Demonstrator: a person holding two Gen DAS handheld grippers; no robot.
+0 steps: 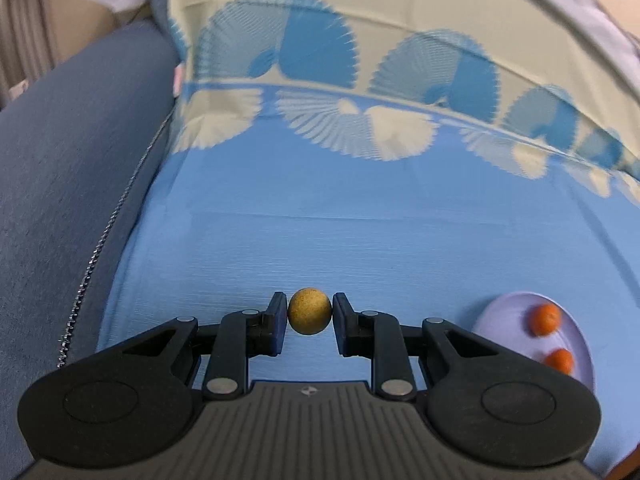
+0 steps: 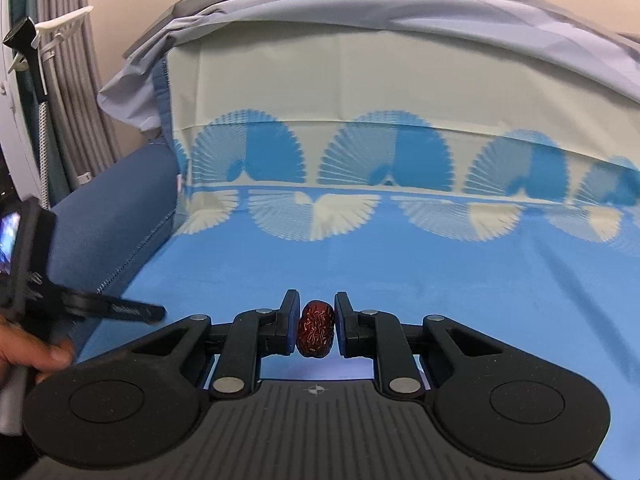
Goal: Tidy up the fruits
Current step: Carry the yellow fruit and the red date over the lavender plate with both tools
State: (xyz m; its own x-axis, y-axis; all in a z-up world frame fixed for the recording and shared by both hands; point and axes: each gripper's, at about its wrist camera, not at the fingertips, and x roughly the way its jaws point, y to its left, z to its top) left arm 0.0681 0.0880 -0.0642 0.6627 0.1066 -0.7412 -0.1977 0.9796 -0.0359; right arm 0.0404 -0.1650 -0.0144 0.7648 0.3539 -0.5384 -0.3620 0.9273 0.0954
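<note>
In the left wrist view, a dark blue upholstered armrest (image 1: pixel 68 184) with a zipper along its seam is seen at the left edge. Next to it, a light blue cloth (image 1: pixel 320 240) with a fan pattern is spread over the seat and runs up the backrest, where it turns cream. At the centre bottom, the left gripper (image 1: pixel 310 316) is seen, and a small round yellow-brown fruit (image 1: pixel 310 311) is pinched between its fingers (image 1: pixel 277 316), both pads touching its sides. The fruit is held above the cloth. To the right, a pale lilac plate (image 1: pixel 504 316) lies on the cloth, partly hidden by the gripper body, and two small orange fruits (image 1: pixel 545 319) are seen on it, apart from each other.

In the right wrist view, a hand (image 2: pixel 28 352) is seen at the far left edge, with the other black gripper, blurred, above it. The same armrest and patterned cloth (image 2: pixel 400 272) follow to the right, and a grey sheet (image 2: pixel 360 12) is draped over the top of the backrest. At the centre bottom, the right gripper (image 2: pixel 316 330) is seen, and a wrinkled dark red date (image 2: pixel 316 329) is clamped upright between its fingers (image 2: pixel 290 320), which are almost pressed together. The date is held above the cloth.
</note>
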